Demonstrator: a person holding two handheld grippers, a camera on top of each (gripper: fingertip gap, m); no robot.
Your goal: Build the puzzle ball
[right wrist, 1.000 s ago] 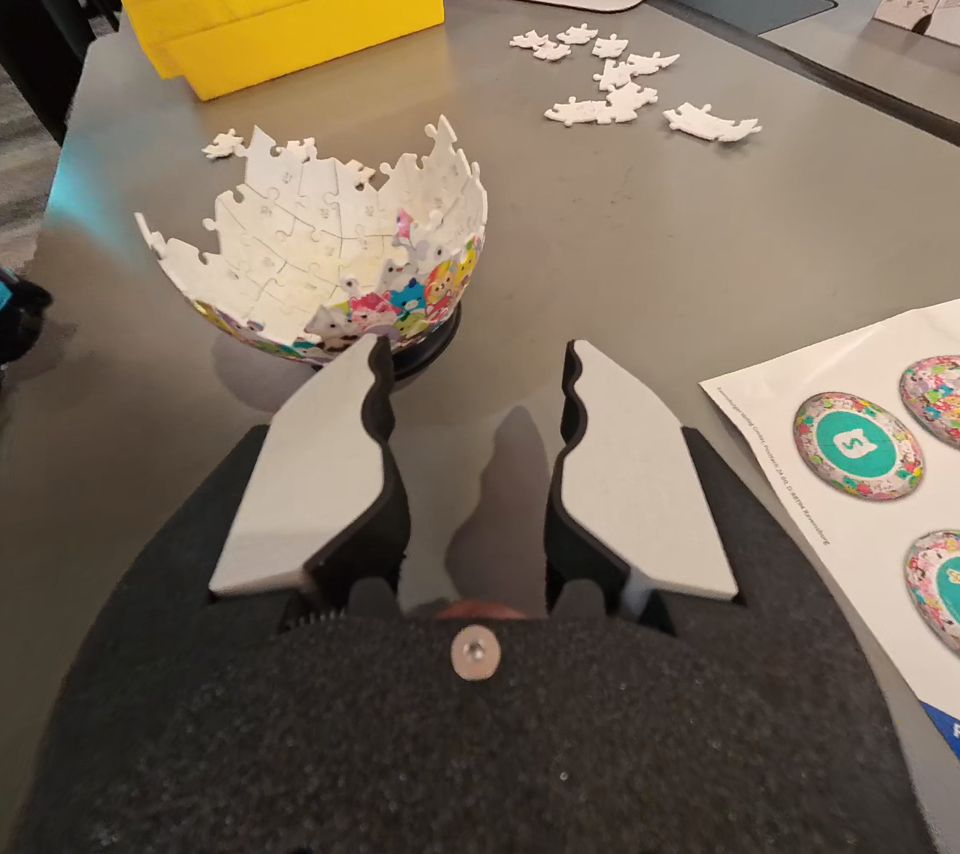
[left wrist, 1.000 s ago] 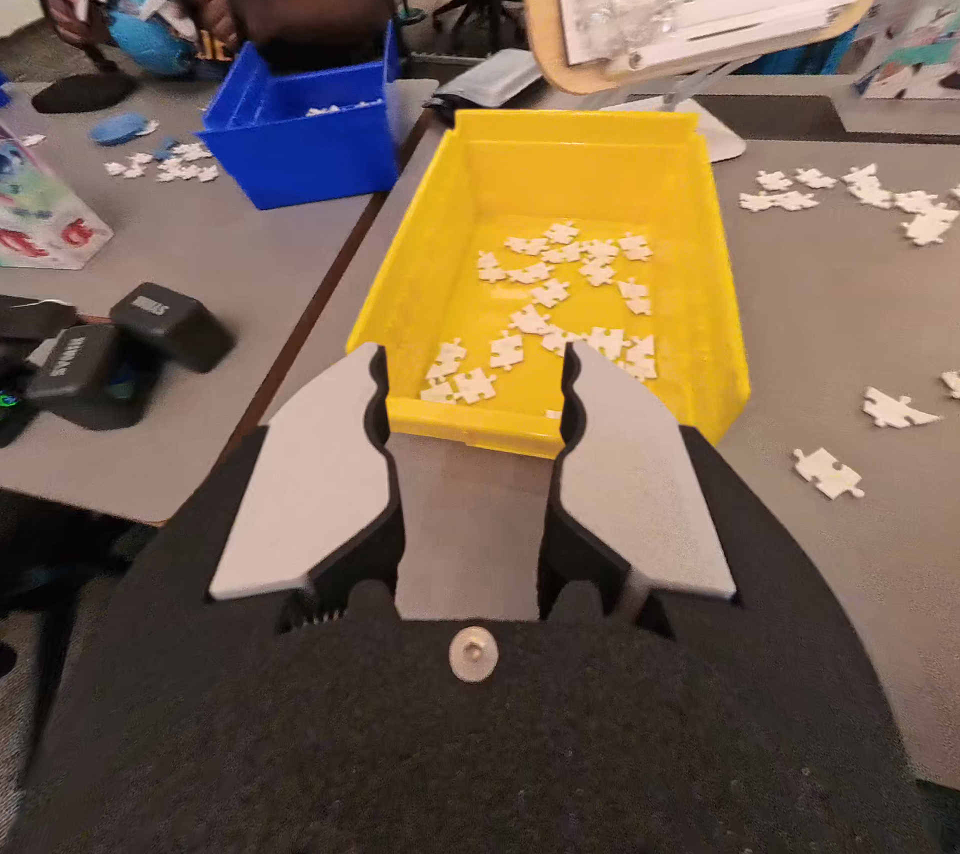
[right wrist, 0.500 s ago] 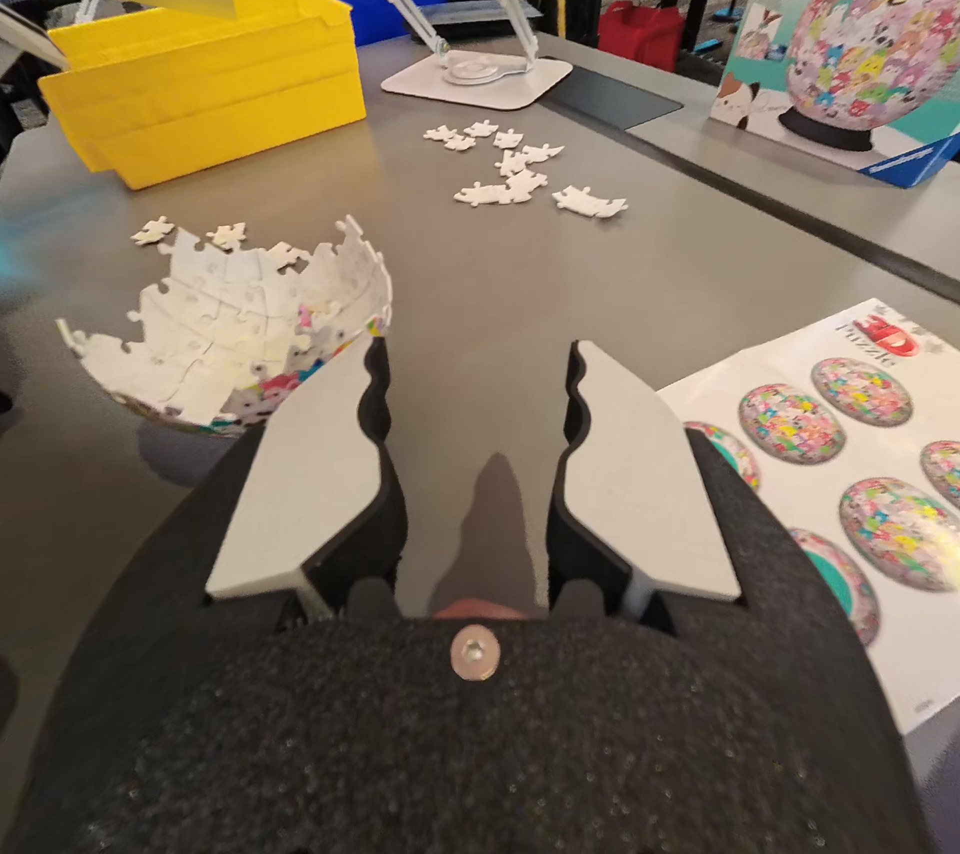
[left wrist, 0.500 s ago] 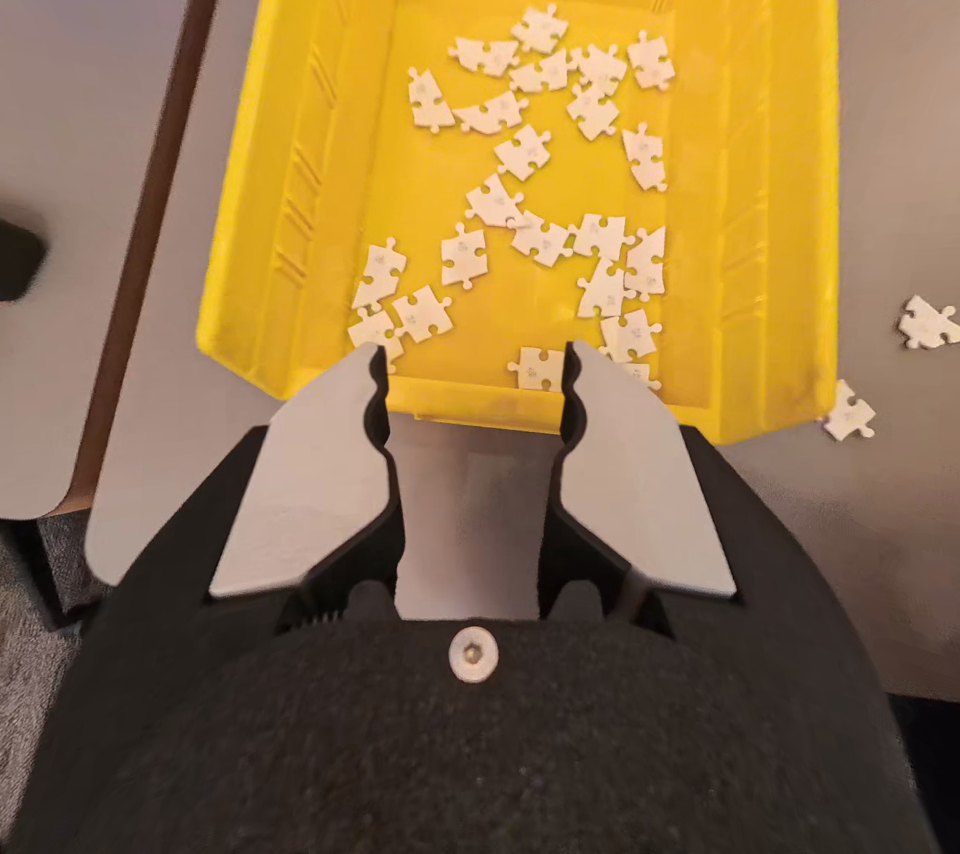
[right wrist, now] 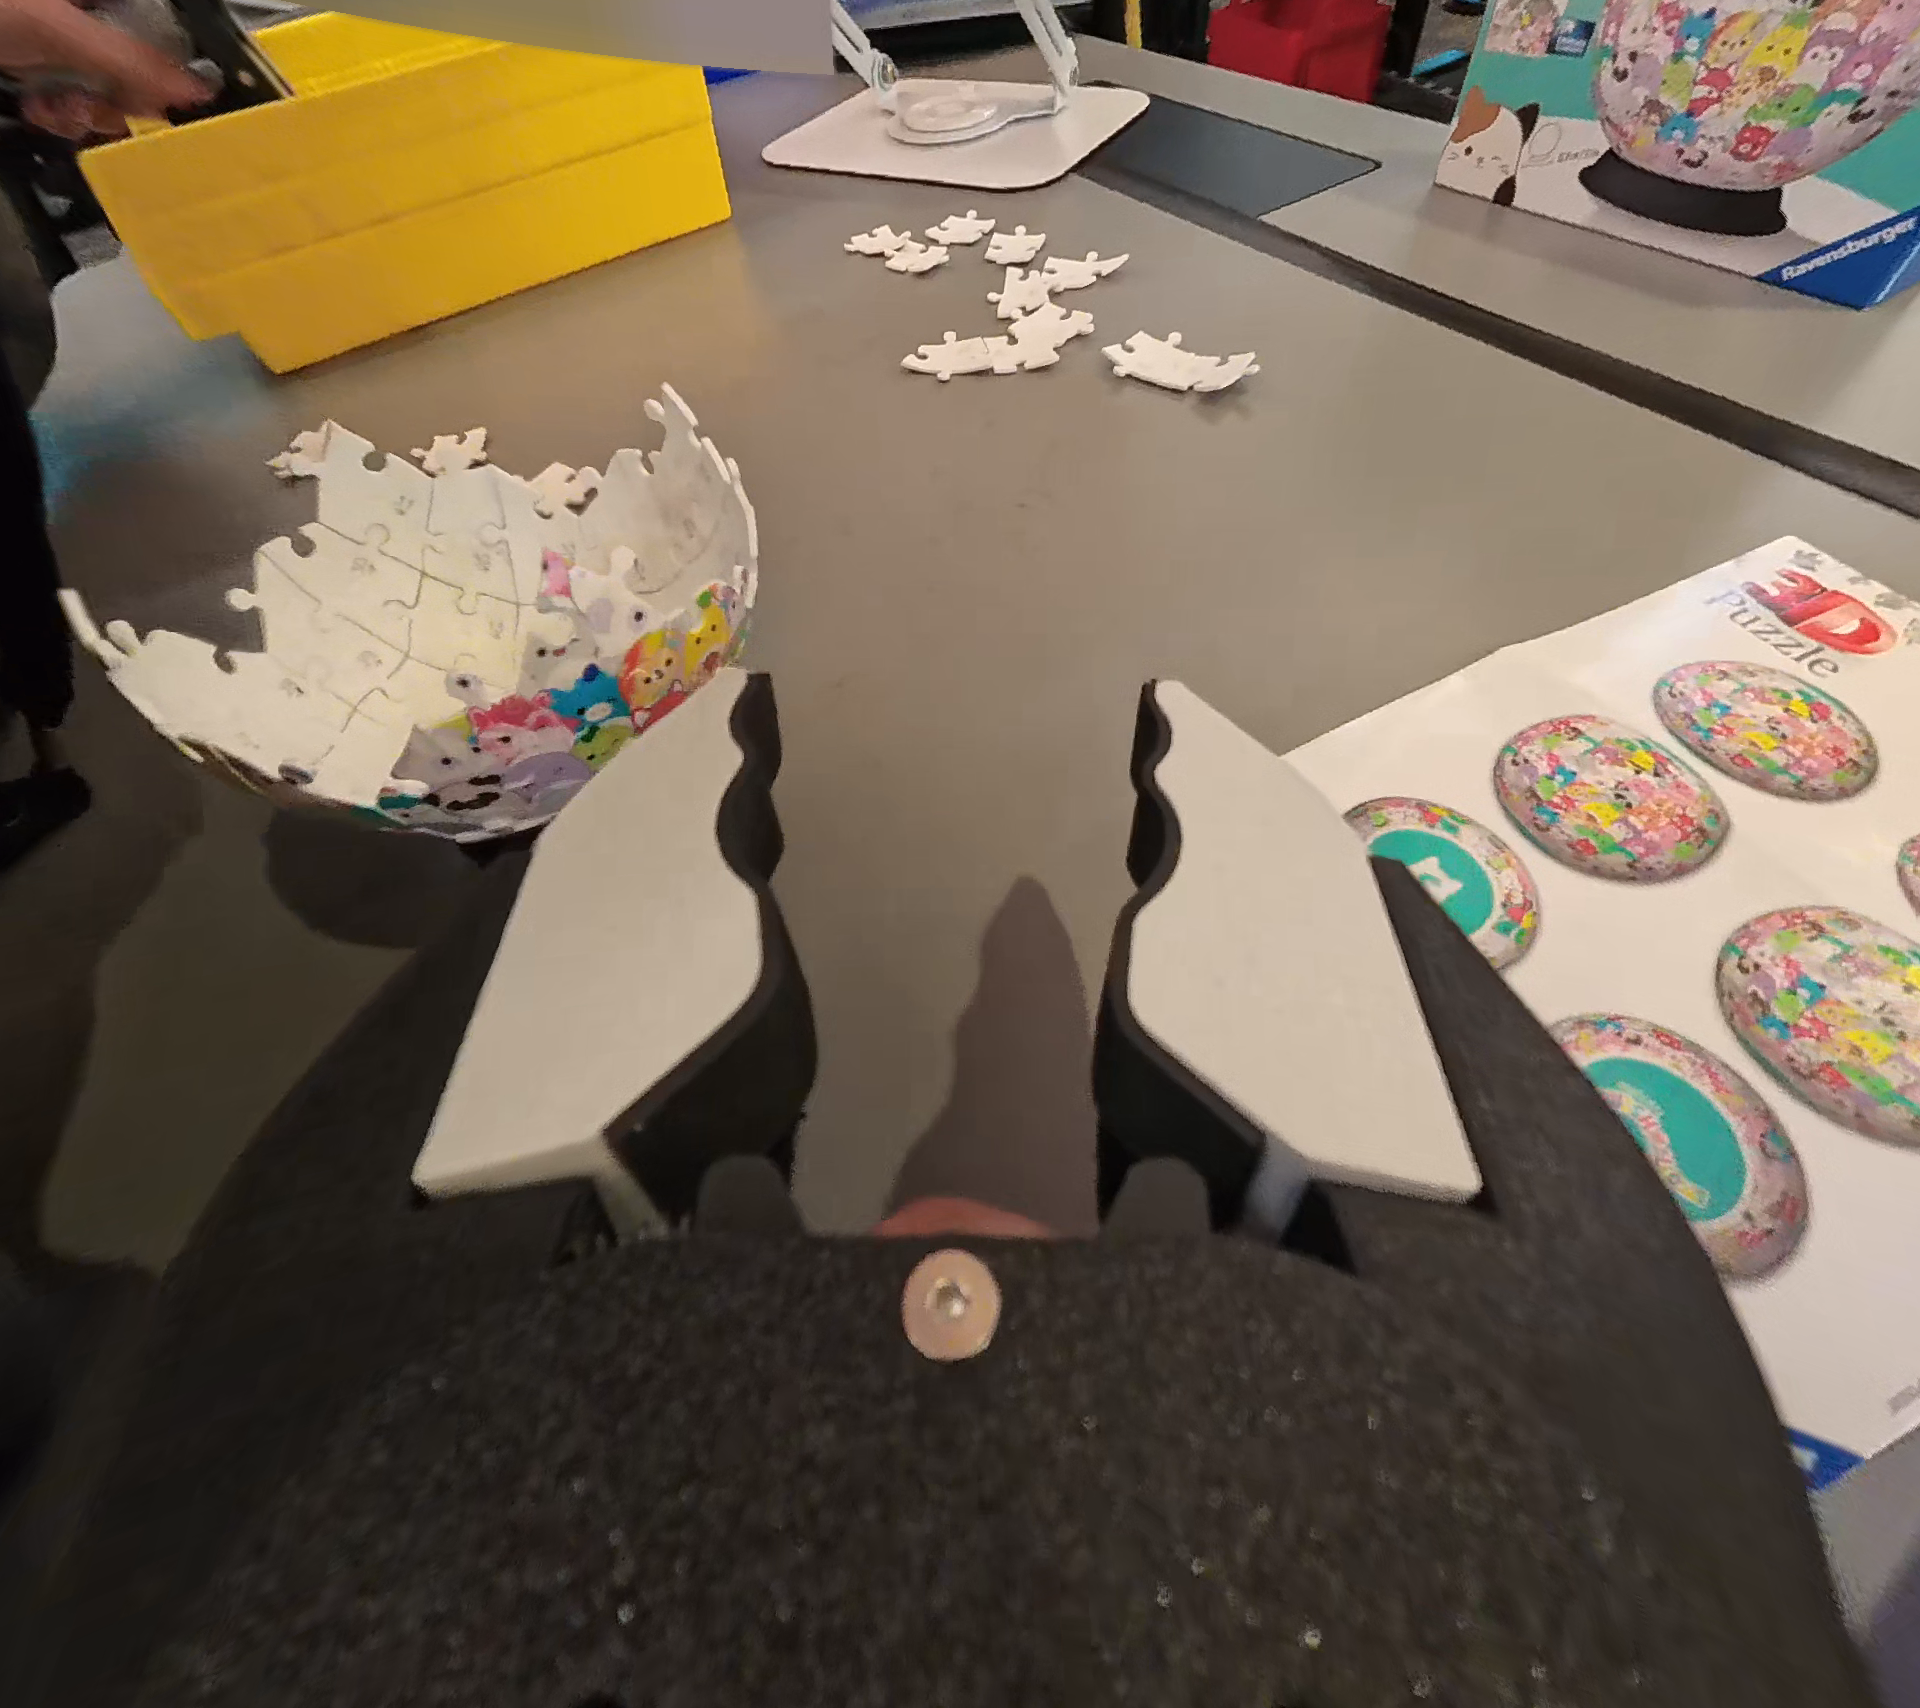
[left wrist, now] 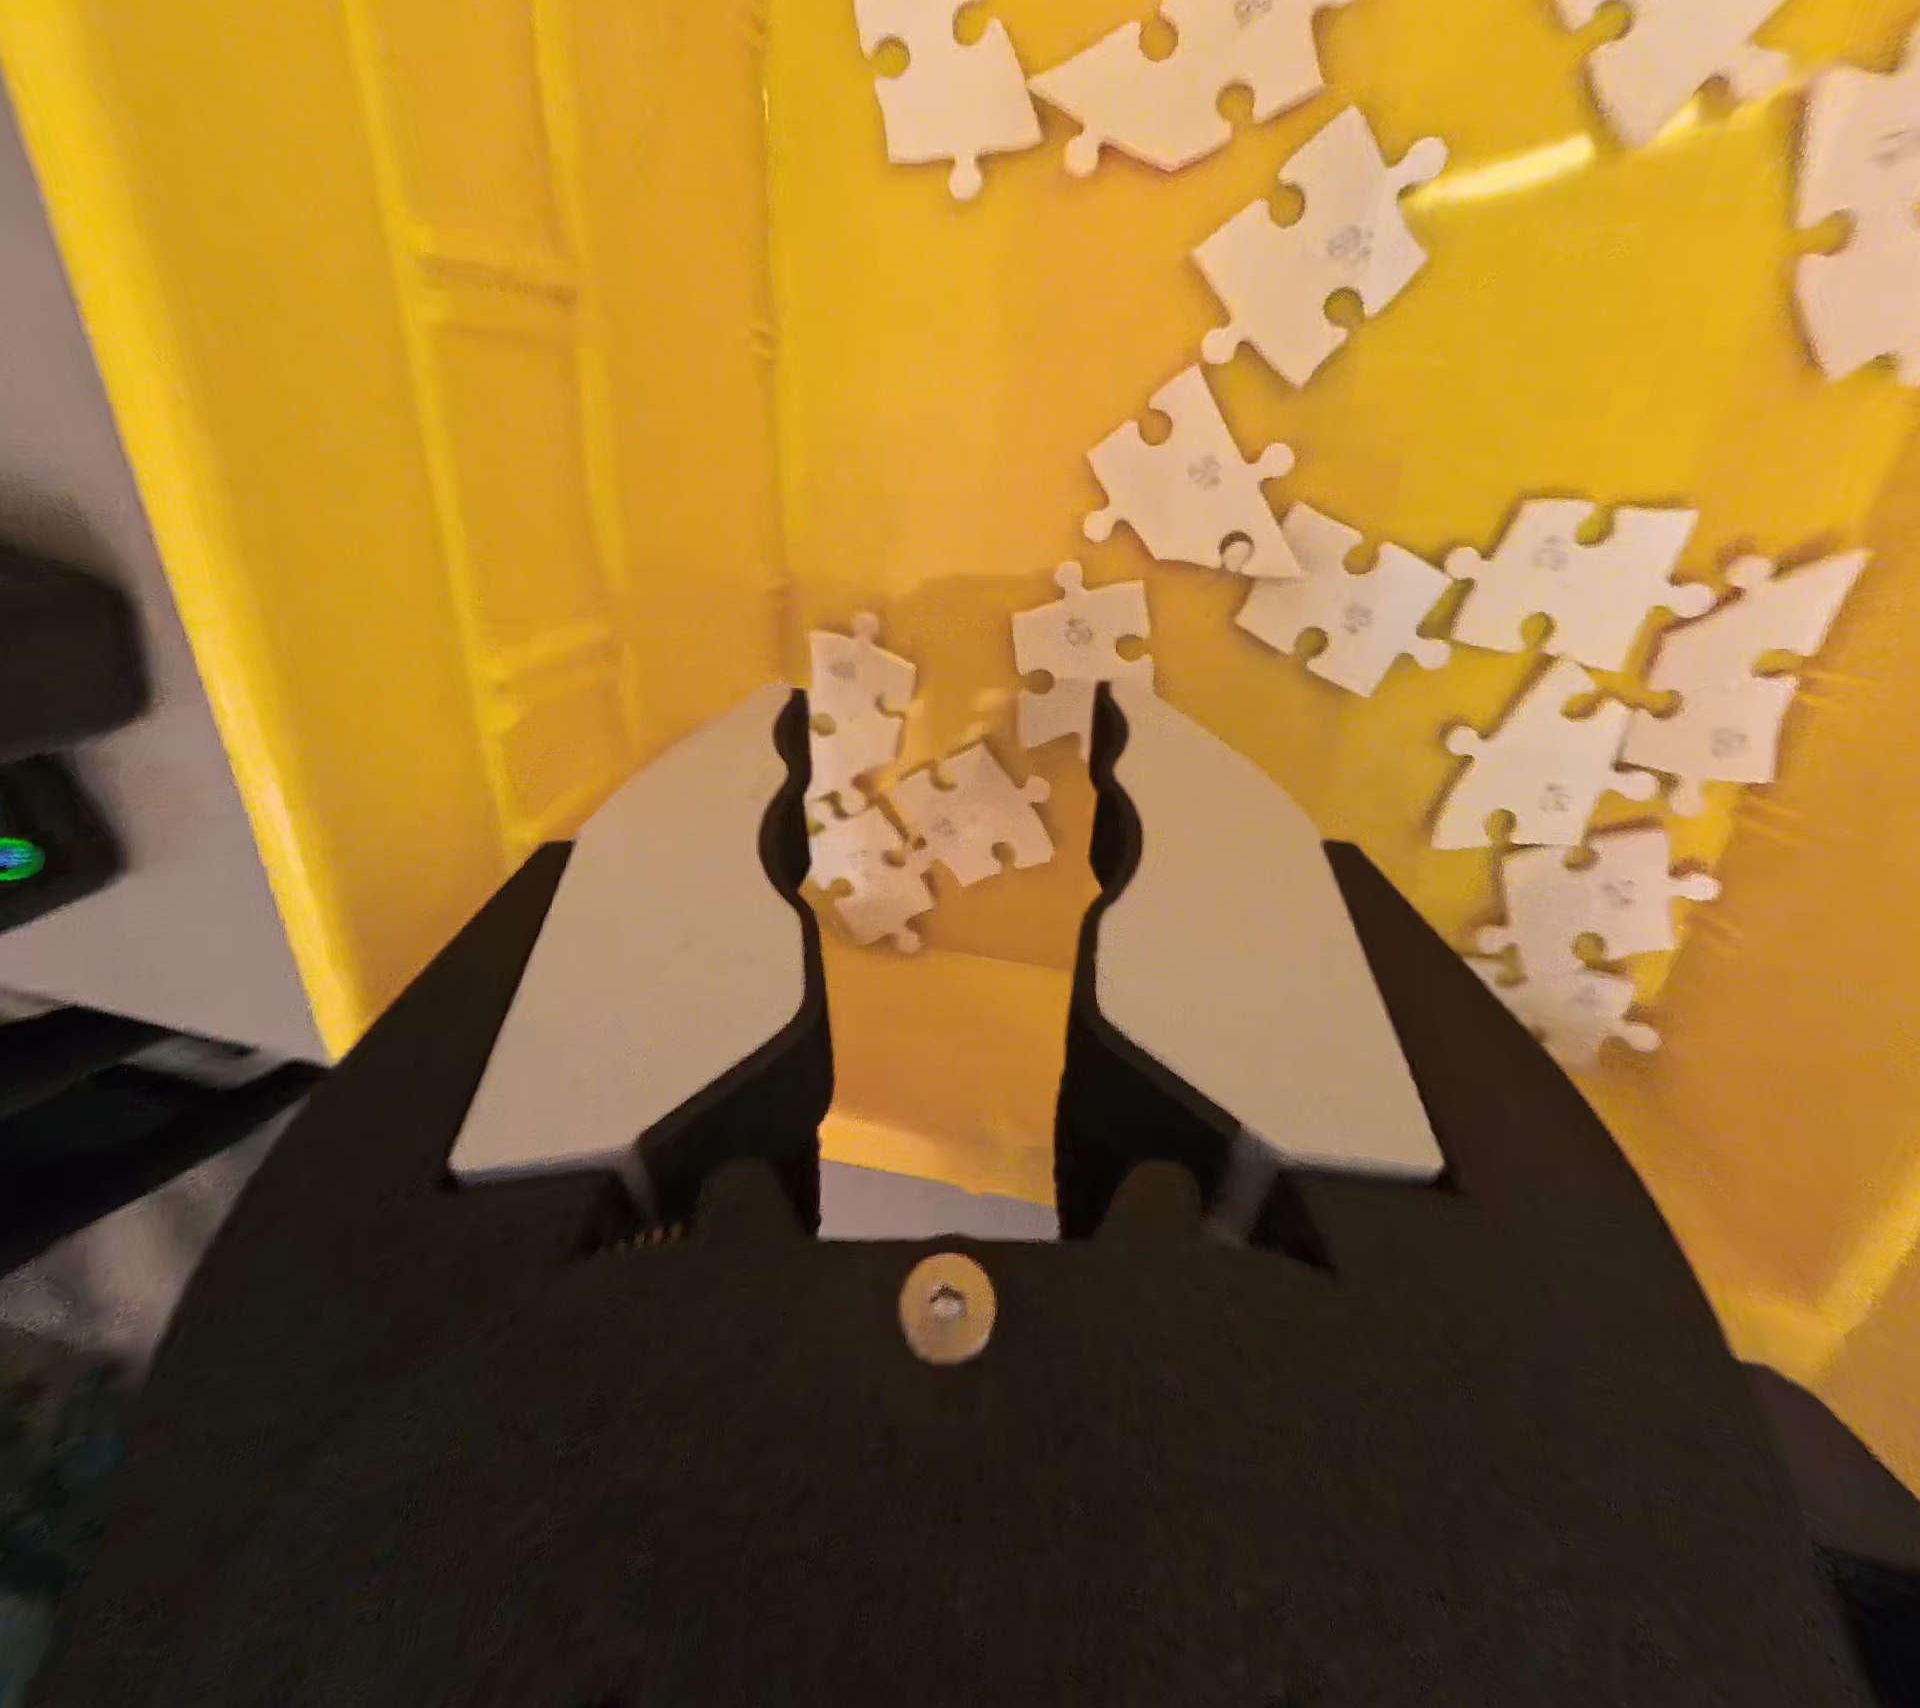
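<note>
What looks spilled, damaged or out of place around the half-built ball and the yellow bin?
Nothing stands out. The colourful half-built puzzle ball sits tilted with a jagged rim, as an unfinished shell would. Loose white puzzle pieces lie on the grey table, more inside the yellow plastic bin. Both grippers are open and empty.

Left wrist view looks steeply down, close inside the yellow bin [left wrist: 582,308], pieces just ahead of its fingertips. Right wrist view looks forward, low over the table [right wrist: 935,567]. Shared: the same bin [right wrist: 416,204], far left beyond the right claw.
</note>
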